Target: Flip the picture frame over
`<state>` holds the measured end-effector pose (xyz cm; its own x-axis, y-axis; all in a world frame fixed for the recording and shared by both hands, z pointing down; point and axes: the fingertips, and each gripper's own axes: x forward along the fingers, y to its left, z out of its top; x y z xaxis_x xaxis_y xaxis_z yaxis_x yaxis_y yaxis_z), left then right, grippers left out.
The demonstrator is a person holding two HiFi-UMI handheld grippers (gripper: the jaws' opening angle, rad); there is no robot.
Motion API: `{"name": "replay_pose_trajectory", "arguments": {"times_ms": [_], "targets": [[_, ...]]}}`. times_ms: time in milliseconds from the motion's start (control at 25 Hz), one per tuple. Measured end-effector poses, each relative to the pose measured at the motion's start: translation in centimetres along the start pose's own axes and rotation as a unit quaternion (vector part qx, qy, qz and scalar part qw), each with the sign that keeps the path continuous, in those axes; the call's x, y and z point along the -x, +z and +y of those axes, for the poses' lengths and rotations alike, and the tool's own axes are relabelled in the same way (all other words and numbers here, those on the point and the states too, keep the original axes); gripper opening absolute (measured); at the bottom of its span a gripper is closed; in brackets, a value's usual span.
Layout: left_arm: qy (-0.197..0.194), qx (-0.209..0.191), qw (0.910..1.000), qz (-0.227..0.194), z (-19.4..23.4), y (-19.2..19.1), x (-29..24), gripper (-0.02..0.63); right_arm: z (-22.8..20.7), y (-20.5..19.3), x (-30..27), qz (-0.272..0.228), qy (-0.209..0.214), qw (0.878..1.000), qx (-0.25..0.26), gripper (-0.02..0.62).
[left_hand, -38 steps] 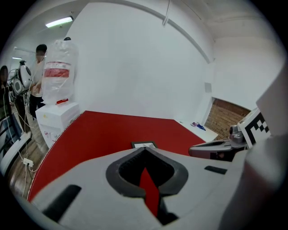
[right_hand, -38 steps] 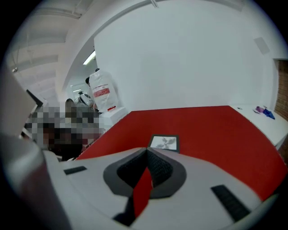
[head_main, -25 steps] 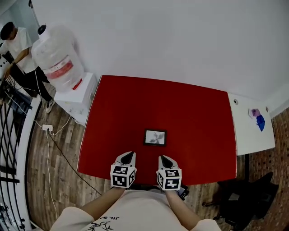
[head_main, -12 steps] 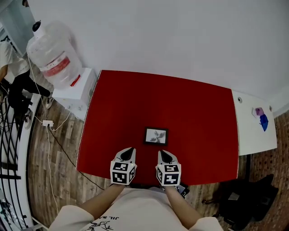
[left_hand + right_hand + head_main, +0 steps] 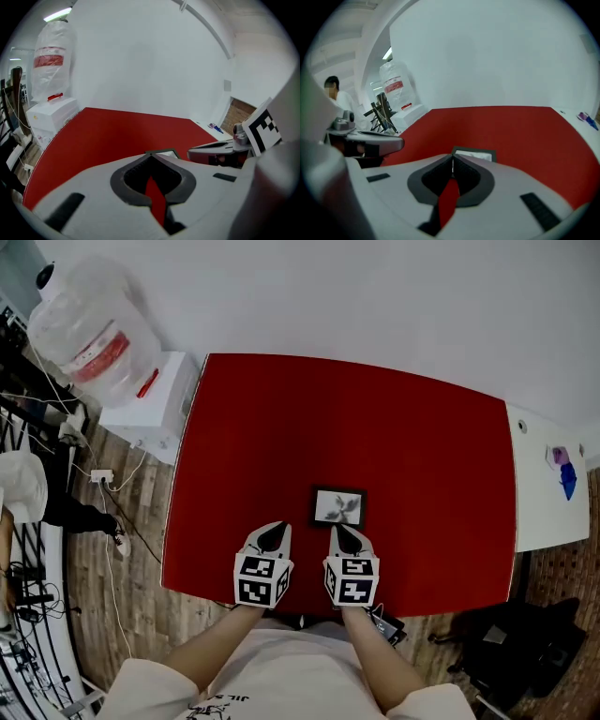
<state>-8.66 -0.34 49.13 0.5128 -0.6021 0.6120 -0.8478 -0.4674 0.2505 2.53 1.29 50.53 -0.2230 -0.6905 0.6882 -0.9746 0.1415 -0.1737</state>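
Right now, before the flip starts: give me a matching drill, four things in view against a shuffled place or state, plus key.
Things:
1. picture frame
2. water jug
3. left gripper
4. blue item

Place or state:
a. on the white side surface, right of the table
b. lying flat, picture side up, on the red table
c. jaws shut, nothing between them
d. on the white stand off the table's far left corner

Pairs: 1-b, 2-d, 3-c, 4-a
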Motion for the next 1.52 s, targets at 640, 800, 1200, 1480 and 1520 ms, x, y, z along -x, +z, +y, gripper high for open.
{"name": "replay_pose_trajectory", "arguments": {"times_ms": [640, 800, 1200, 1480, 1520], "targets": [[0.014, 0.039, 0.9987, 0.028, 4.9, -2.5, -2.1, 0.006, 1.7, -1.7, -9.7, 0.049, -0.047, 0.997, -0.032, 0.074], [0.011, 0.046, 0.9985, 0.026, 5.1, -2.5, -2.2, 0.005, 1.5, -2.4, -11.1, 0.070, -0.058, 0.995, -0.040, 0.074], [0.013, 0.060, 0.9976, 0.032, 6.2, -3.2, -2.5, 0.005, 1.8, -3.7, -13.3, 0.106, -0.074, 0.991, -0.043, 0.074], [0.016, 0.067, 0.9970, 0.036, 6.8, -3.4, -2.8, 0.006, 1.4, -3.7, -13.5, 0.110, -0.092, 0.989, -0.034, 0.072], [0.016, 0.067, 0.9970, 0.036, 6.8, -3.4, -2.9, 0.006, 1.4, -3.8, -13.5, 0.110, -0.093, 0.989, -0.044, 0.071]]}}
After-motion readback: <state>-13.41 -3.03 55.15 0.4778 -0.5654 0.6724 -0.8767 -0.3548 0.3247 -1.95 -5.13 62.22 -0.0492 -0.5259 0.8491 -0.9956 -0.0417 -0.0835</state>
